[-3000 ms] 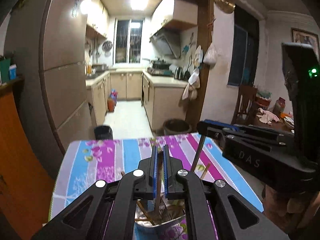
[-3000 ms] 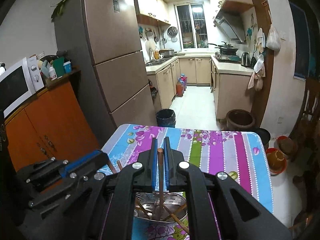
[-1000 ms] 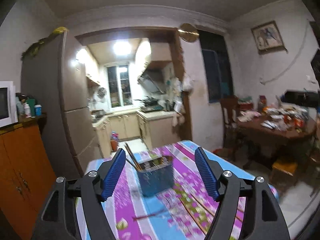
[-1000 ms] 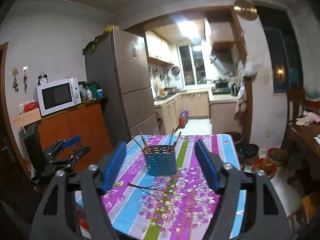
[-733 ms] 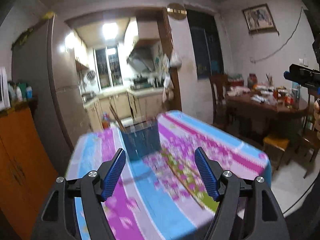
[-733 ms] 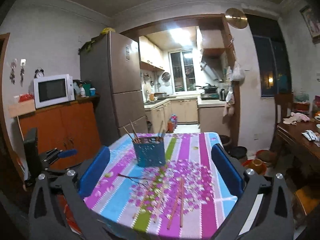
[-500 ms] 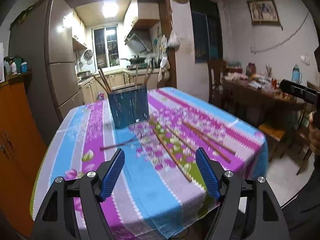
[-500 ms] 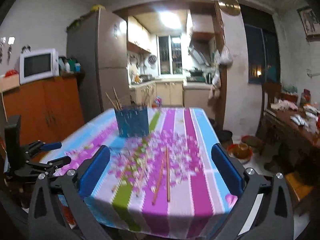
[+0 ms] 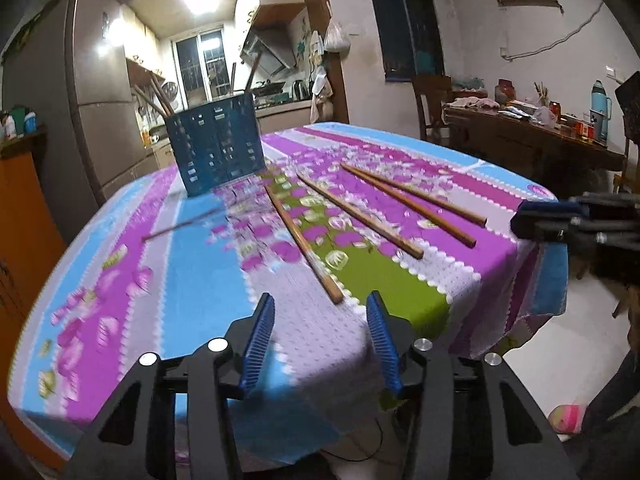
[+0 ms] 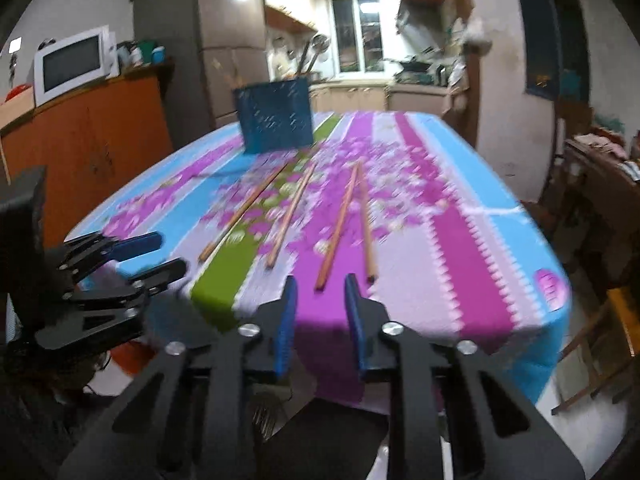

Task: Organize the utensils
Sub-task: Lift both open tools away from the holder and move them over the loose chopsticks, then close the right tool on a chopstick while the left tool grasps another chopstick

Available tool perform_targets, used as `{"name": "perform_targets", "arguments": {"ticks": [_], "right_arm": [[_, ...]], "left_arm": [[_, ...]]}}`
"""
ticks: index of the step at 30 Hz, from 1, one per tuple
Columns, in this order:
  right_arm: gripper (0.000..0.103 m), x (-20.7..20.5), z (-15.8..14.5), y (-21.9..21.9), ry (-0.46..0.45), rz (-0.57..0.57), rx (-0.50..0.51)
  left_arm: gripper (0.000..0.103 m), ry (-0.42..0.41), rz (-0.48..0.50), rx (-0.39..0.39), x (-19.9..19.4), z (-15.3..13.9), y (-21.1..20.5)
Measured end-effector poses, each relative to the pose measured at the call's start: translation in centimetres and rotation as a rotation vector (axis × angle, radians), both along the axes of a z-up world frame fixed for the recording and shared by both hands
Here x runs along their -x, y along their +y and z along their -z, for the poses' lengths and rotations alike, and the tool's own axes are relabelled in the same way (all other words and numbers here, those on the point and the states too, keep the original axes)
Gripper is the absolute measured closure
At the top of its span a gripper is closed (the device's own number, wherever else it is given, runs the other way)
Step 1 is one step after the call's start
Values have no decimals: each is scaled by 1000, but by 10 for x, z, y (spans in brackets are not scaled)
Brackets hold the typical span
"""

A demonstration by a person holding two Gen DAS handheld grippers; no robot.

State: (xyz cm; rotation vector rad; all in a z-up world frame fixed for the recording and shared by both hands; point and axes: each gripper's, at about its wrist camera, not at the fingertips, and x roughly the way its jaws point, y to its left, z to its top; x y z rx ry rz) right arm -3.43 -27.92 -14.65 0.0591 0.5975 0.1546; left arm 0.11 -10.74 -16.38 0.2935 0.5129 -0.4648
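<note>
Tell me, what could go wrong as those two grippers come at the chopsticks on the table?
1. The chopsticks lie loose, close together, with ends near the table edge; a nudge could roll one off.
2. Both grippers have just been closing on nothing. The left gripper is lined up with one end and the right gripper sits between two, so it could catch both or neither.
3. The holder already has utensils sticking out; a new chopstick could snag on them.

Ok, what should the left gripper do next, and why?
Probably ease forward to the nearest chopstick: its end lies just ahead of the left gripper, whose jaws have just been closing with nothing between them.
</note>
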Motion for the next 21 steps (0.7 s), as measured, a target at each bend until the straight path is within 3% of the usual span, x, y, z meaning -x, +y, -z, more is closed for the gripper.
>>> {"name": "perform_targets", "arguments": {"ticks": [3, 18, 21], "right_arm": [[92, -7, 9, 5, 2, -12, 0], [93, -28, 21, 11, -18, 24, 70], [93, -31, 22, 14, -28, 35, 81]], "left_arm": [[60, -8, -7, 18, -1, 6, -7], [61, -45, -57, 69, -9, 10, -12], [66, -46, -73, 86, -12, 12, -11]]}}
